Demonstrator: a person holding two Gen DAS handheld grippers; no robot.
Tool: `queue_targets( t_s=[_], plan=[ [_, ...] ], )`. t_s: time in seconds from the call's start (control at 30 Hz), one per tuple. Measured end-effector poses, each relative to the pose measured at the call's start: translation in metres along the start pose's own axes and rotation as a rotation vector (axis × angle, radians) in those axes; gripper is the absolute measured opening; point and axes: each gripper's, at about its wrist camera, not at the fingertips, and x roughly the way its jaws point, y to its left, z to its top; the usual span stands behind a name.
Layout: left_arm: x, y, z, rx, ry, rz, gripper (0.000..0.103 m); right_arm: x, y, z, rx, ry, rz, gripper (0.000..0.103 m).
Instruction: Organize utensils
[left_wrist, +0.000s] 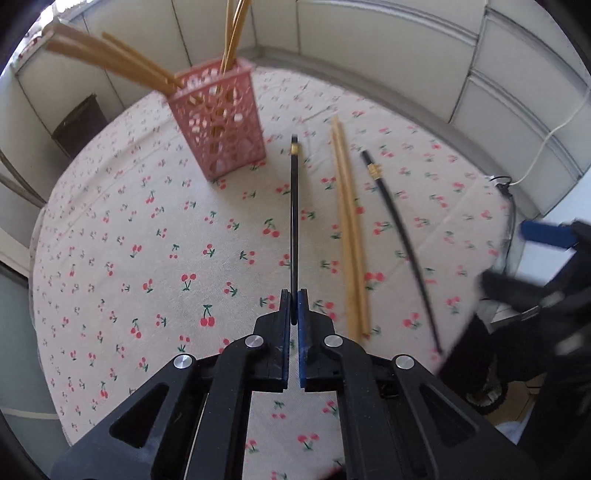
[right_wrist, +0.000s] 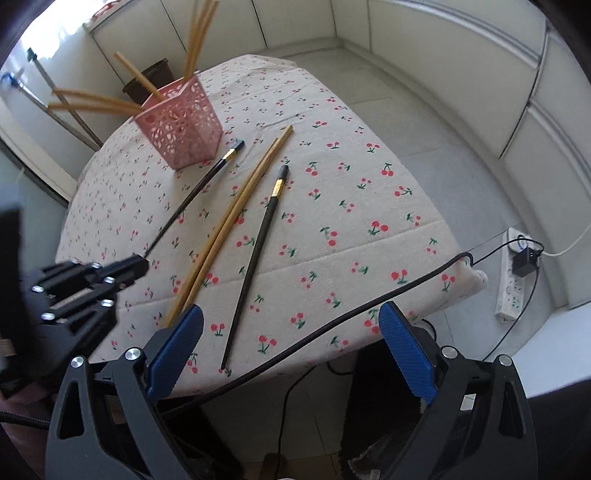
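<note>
We see our left gripper (left_wrist: 294, 308) with its fingers pressed together on the thin end of a black chopstick (left_wrist: 294, 221), pinching it between the blue pads. The stick runs straight away from the fingers across the tablecloth (left_wrist: 147, 258), and its gold-banded end lies near the foot of the pink basket (left_wrist: 221, 122). In the right wrist view the same stick (right_wrist: 192, 195) slants from the left gripper (right_wrist: 142, 264) up toward the basket (right_wrist: 181, 125); we cannot tell whether its far end rests on the cloth or is just above it.

Our right gripper (right_wrist: 291, 350) has its fingers spread wide, with nothing between the blue pads (right_wrist: 406, 350). It hangs over the near edge of the table, above the thin end of the second black chopstick (right_wrist: 255, 258), apart from it. That stick lies flat on the cherry-print cloth, its gold band pointing away from us.

Between the two black sticks lies a wooden pair (right_wrist: 229, 225), side by side and touching along most of their length. In the left view the pair (left_wrist: 349, 229) sits just right of the held stick, and the second black stick (left_wrist: 402, 251) lies further right, blurred.

The basket stands upright toward the far side of the table and holds several wooden chopsticks (left_wrist: 110, 59), which lean out over its rim in different directions. A black cable (right_wrist: 332, 321) crosses the near edge of the cloth under the right gripper. A power strip (right_wrist: 511, 280) lies on the floor to the right.
</note>
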Motion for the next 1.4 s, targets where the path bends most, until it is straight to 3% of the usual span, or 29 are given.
queue_targets(
  t_s=[0.1, 0.2, 0.23, 0.3, 0.37, 0.43, 0.57, 0.63, 0.73, 0.8, 0.83, 0.87, 0.9, 0.93, 1.07, 1.13, 1.23, 1.4],
  plan=[
    [-0.019, -0.008, -0.002, 0.005, -0.055, -0.010, 0.003, 0.011, 0.022, -0.020, -0.030, -0.034, -0.057, 0.083],
    [-0.024, -0.001, -0.002, -0.013, -0.077, -0.010, 0.003, 0.031, 0.039, -0.033, -0.062, -0.018, -0.111, 0.065],
    [-0.025, 0.002, -0.003, -0.022, -0.081, -0.007, 0.003, 0.039, 0.039, -0.035, -0.056, 0.003, -0.127, 0.064],
    [-0.027, 0.005, -0.003, -0.034, -0.089, -0.006, 0.003, 0.040, 0.043, -0.039, -0.069, -0.045, -0.154, 0.060],
    [-0.033, 0.004, -0.002, -0.037, -0.104, -0.005, 0.003, 0.040, 0.047, -0.039, -0.083, -0.056, -0.132, 0.039],
    [-0.039, 0.002, -0.002, -0.029, -0.121, -0.012, 0.003, 0.039, 0.054, -0.041, -0.112, -0.058, -0.109, 0.025],
    [-0.049, -0.002, -0.003, -0.019, -0.151, -0.013, 0.003, 0.035, 0.046, -0.038, -0.076, -0.026, -0.057, 0.017],
    [-0.052, 0.001, -0.003, -0.032, -0.165, -0.013, 0.003, 0.031, 0.032, -0.037, -0.012, 0.007, 0.011, 0.015],
    [-0.057, 0.004, -0.001, -0.050, -0.179, -0.017, 0.003, 0.018, 0.020, -0.035, 0.030, -0.003, 0.099, 0.014],
    [-0.056, 0.002, 0.000, -0.045, -0.179, -0.020, 0.003, 0.015, 0.023, -0.031, 0.004, 0.020, 0.159, 0.019],
    [-0.055, 0.000, 0.000, -0.042, -0.176, -0.020, 0.003, 0.019, 0.025, -0.031, -0.005, 0.063, 0.170, 0.024],
    [-0.054, 0.000, 0.000, -0.041, -0.172, -0.019, 0.003, 0.023, 0.025, -0.032, 0.001, 0.082, 0.163, 0.043],
    [-0.053, 0.000, 0.000, -0.042, -0.168, -0.016, 0.003, 0.024, 0.025, -0.035, 0.004, 0.080, 0.140, 0.053],
    [-0.053, 0.001, -0.001, -0.044, -0.167, -0.017, 0.003, 0.021, 0.027, -0.038, -0.012, 0.047, 0.102, 0.060],
    [-0.056, 0.004, -0.001, -0.058, -0.178, -0.025, 0.003, -0.015, 0.048, -0.041, -0.207, -0.214, -0.028, 0.061],
    [-0.057, 0.005, 0.000, -0.062, -0.182, -0.028, 0.003, -0.022, 0.058, -0.040, -0.285, -0.290, -0.049, 0.061],
    [-0.057, 0.004, 0.001, -0.060, -0.184, -0.029, 0.003, 0.000, 0.055, -0.029, -0.281, -0.211, -0.055, 0.061],
    [-0.056, 0.005, 0.001, -0.072, -0.179, -0.030, 0.003, 0.048, 0.040, -0.018, -0.200, 0.007, 0.002, 0.047]
  ],
)
